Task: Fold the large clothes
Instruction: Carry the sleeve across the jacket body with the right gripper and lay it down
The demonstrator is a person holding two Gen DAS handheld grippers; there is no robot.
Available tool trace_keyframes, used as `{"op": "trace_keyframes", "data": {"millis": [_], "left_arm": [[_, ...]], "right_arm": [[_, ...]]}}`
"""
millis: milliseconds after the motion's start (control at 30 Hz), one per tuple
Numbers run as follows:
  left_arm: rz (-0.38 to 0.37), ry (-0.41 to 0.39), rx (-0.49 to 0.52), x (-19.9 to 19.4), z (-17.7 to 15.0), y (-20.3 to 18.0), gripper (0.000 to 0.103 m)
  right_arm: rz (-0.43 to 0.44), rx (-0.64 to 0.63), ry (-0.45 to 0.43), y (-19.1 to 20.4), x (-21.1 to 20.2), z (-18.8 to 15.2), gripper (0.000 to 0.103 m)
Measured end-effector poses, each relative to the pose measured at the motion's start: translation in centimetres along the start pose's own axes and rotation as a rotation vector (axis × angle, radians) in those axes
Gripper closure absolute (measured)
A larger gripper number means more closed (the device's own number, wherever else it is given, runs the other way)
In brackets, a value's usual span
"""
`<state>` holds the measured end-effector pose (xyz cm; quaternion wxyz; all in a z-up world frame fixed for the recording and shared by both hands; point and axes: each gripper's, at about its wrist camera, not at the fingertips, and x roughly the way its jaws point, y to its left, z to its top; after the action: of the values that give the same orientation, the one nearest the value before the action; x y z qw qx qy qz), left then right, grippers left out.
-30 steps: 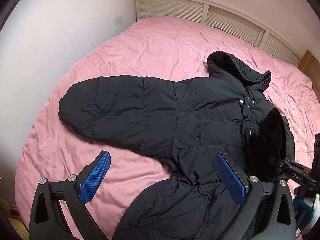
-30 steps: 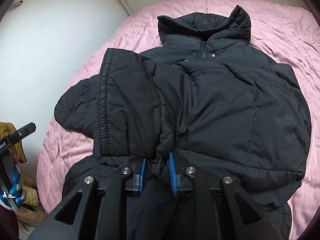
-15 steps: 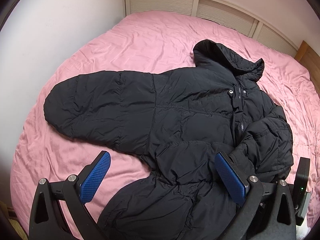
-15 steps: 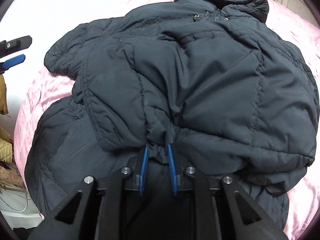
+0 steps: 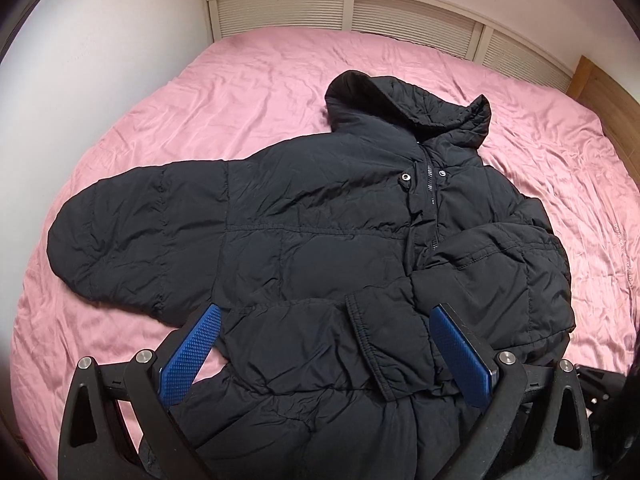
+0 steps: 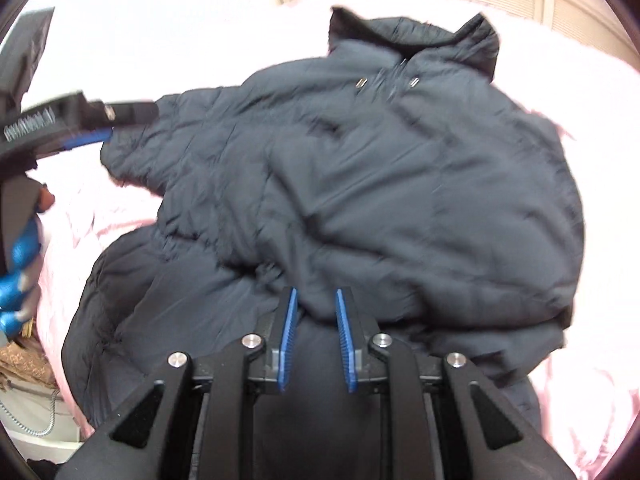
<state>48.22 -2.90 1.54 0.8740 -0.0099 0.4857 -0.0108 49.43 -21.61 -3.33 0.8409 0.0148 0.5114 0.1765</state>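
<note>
1. Left wrist view: the black puffer jacket (image 5: 320,240) lay front up on the bed (image 5: 240,92), which was covered by a pink sheet, with its hood (image 5: 408,108) toward the slatted headboard (image 5: 360,12).
2. One sleeve (image 5: 132,232) stretched out flat from the jacket's body toward the white wall (image 5: 80,60). The other sleeve (image 5: 500,276) was folded across the jacket's front, and its cuff (image 5: 368,348) rested on the lower chest.
3. The left claw (image 5: 328,344) hung over the jacket's lower part with its blue pads (image 5: 192,352) wide apart. Nothing was between them but the cloth lying below, and the pads did not press on it.
4. Right wrist view: this picture was blurred and the sheet was washed out to near white. The jacket (image 6: 360,184) filled most of it, hood toward the headboard.
5. The right claw (image 6: 316,336) had its blue pads (image 6: 288,336) close together, pinched on a fold of the jacket's cloth at the near edge of the folded sleeve (image 6: 440,240).
6. The left claw (image 6: 92,128) showed at the far side of the jacket from the right claw, beside the outstretched sleeve's end.
</note>
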Motion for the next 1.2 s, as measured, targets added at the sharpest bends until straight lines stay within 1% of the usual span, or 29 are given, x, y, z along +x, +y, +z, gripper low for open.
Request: {"op": "trace_keyframes", "data": {"millis": [67, 133, 233, 300, 367, 467, 600, 667, 733, 867, 967, 1067, 1200], "left_arm": [[-0.001, -0.005, 0.017, 1.3, 0.3, -1.6, 0.001], [0.012, -0.022, 0.039, 2.6, 0.7, -3.2, 0.001], [0.015, -0.032, 0.047, 4.8, 1.1, -5.1, 0.001], [0.024, -0.035, 0.047, 6.2, 1.3, -6.1, 0.001], [0.026, -0.019, 0.044, 7.9, 1.0, -6.9, 0.001], [0.038, 0.022, 0.046, 10.2, -0.4, -7.8, 0.001], [0.077, 0.075, 0.062, 13.2, -3.1, -8.7, 0.000], [0.072, 0.100, 0.048, 14.4, -4.0, -8.5, 0.000], [0.069, 0.109, 0.039, 15.2, -4.4, -8.4, 0.000], [0.077, 0.123, 0.059, 15.8, -4.6, -8.6, 0.000], [0.078, 0.119, 0.058, 14.9, -4.0, -8.4, 0.001], [0.094, 0.071, 0.067, 12.5, -3.5, -8.6, 0.001], [0.067, 0.028, 0.043, 9.8, -3.5, -8.4, 0.001]], "right_arm": [[-0.041, -0.002, -0.041, -0.8, -0.8, 1.5, 0.080], [-0.074, -0.002, -0.069, -2.0, -1.0, 3.3, 0.064], [-0.139, -0.019, -0.098, -3.8, -0.6, 5.2, 0.061], [-0.154, -0.014, -0.099, -5.2, 0.1, 6.0, 0.060], [-0.161, 0.000, -0.090, -6.7, 0.8, 6.4, 0.060], [-0.157, 0.018, -0.052, -8.1, 2.6, 6.0, 0.059], [-0.139, 0.015, 0.024, -8.9, 6.2, 4.1, 0.056], [-0.142, 0.006, 0.047, -9.2, 7.5, 3.0, 0.056], [-0.135, 0.018, 0.049, -9.6, 8.4, 2.3, 0.056], [-0.136, 0.021, 0.067, -10.0, 9.2, 2.1, 0.056], [-0.143, 0.015, 0.089, -9.7, 8.6, 3.1, 0.056], [-0.148, 0.003, 0.051, -9.3, 6.2, 3.8, 0.056], [-0.177, 0.029, -0.040, -9.8, 2.0, 4.1, 0.056]]}}
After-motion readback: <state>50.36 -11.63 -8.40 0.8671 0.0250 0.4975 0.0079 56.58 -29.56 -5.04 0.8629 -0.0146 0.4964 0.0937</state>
